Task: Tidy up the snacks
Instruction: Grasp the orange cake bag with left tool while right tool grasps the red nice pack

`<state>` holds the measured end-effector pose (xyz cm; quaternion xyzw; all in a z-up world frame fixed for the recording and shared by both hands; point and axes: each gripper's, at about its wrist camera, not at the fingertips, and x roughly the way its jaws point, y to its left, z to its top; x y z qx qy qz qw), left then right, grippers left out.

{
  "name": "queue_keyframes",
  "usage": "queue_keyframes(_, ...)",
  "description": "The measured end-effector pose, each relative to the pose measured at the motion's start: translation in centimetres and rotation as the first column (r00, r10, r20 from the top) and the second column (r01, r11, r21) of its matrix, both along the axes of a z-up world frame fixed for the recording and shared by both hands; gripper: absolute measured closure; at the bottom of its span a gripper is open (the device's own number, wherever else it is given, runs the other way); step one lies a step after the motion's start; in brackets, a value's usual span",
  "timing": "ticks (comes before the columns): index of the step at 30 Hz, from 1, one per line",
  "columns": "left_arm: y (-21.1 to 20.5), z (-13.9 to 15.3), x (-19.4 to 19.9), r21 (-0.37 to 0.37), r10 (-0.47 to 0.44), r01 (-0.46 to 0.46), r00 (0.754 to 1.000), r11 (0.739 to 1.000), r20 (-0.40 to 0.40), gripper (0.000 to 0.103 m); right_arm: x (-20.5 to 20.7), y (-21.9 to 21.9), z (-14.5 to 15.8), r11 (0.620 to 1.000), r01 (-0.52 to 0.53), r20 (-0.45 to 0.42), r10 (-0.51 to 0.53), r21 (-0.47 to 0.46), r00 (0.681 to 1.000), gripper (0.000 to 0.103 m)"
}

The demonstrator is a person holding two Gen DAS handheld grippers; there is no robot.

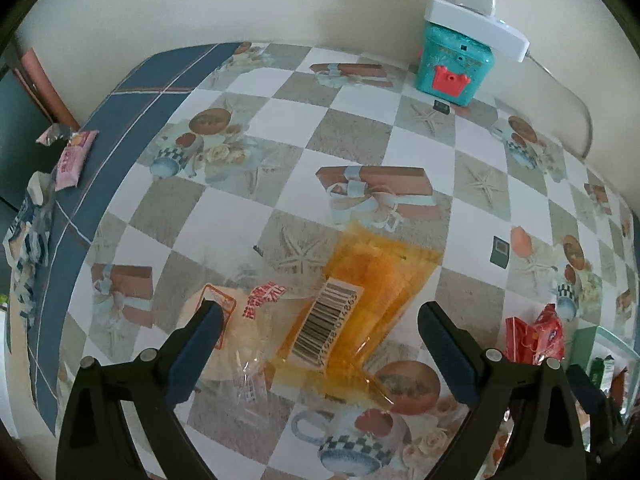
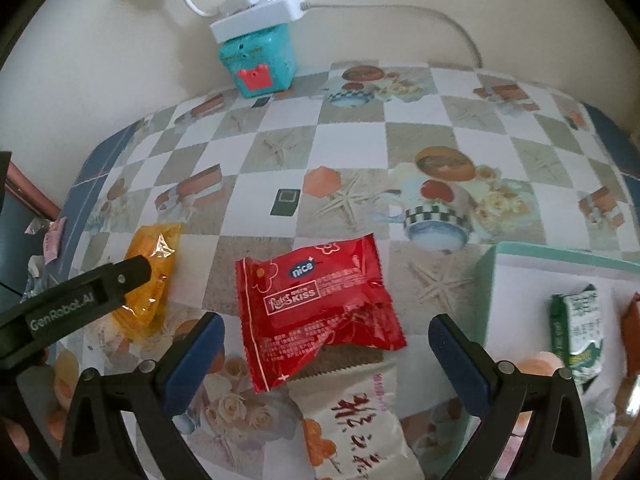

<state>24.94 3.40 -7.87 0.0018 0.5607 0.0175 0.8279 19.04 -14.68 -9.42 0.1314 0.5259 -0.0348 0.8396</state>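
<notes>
My left gripper point(image 1: 320, 320) is open above an orange transparent snack pack point(image 1: 360, 300) with a barcode label, which lies on the patterned tablecloth. A pale round pastry in clear wrap point(image 1: 228, 336) lies just left of it, under the left finger. My right gripper point(image 2: 326, 344) is open over a red "nice" snack packet point(image 2: 316, 304). A white packet with red characters point(image 2: 356, 420) lies partly under the red one. The left gripper's arm point(image 2: 80, 300) shows in the right wrist view over the orange pack point(image 2: 148, 280). The red packet point(image 1: 536, 332) shows at the right of the left wrist view.
A pale green box point(image 2: 520, 256) at the right holds a green packet point(image 2: 576, 332) and an orange-brown one point(image 2: 632, 328). A teal toy box point(image 1: 452, 68) with a white power strip point(image 1: 476, 20) on top stands by the wall. Pink and blue-white packets point(image 1: 72, 156) lie at the table's left edge.
</notes>
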Motion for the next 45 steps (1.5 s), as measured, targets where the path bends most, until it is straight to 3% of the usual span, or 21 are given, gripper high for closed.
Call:
queue_keyframes(6, -0.5, 0.1, 0.1, 0.058, -0.016, 0.014, 1.0, 0.998, 0.027, 0.005, 0.3, 0.5, -0.8, 1.0, -0.009, -0.007, 0.009, -0.008, 1.0, 0.004)
queue_keyframes(13, -1.8, 0.5, -0.1, 0.058, -0.068, 0.065, 0.996, 0.996, 0.053, 0.006, 0.4, 0.1, -1.4, 1.0, 0.009, -0.026, -0.009, -0.005, 1.0, 0.018)
queue_keyframes(17, -2.6, 0.5, -0.1, 0.079, -0.093, 0.088, 0.994, 0.993, 0.06, 0.011, 0.3, -0.6, -1.1, 1.0, 0.023, -0.015, -0.023, 0.003, 1.0, 0.019)
queue_keyframes(18, -2.7, 0.7, -0.2, 0.079, -0.097, 0.091, 0.993, 0.993, 0.066, 0.012, 0.3, -0.6, -1.1, 1.0, 0.022, -0.011, -0.022, 0.004, 1.0, 0.025)
queue_keyframes(26, -3.2, 0.6, -0.2, 0.059, -0.114, 0.11, 0.992, 0.992, 0.058, 0.012, 0.2, -1.0, -1.0, 1.0, 0.029, -0.007, -0.029, 0.012, 1.0, 0.029)
queue_keyframes(29, -3.4, 0.0, -0.1, 0.068, -0.105, 0.102, 0.994, 0.992, 0.042, 0.03, 0.2, -1.1, -1.0, 0.999, 0.032, -0.008, -0.032, 0.014, 0.999, 0.029)
queue_keyframes(33, -3.7, -0.9, 0.0, 0.054, -0.107, 0.106, 0.994, 0.993, 0.016, 0.038, 0.2, -1.1, -1.0, 0.999, 0.031, -0.009, -0.031, 0.014, 0.999, 0.029)
queue_keyframes(38, -4.0, -1.2, -0.1, 0.071, -0.116, 0.115, 0.993, 0.991, 0.009, 0.039, 0.2, -1.1, -1.0, 0.999, 0.03, -0.01, -0.03, 0.013, 1.0, 0.03)
queue_keyframes(43, -4.1, -2.0, -0.1, 0.108, -0.1, 0.1, 0.995, 0.989, -0.006, 0.041, 0.1, -1.1, -0.8, 1.0, 0.031, -0.01, -0.031, 0.005, 0.999, 0.041)
queue_keyframes(45, -4.2, -2.1, -0.1, 0.13, -0.093, 0.093, 0.996, 0.987, -0.003, 0.055, 0.0, -1.2, -0.7, 1.0, 0.027, -0.008, -0.027, 0.007, 1.0, 0.043)
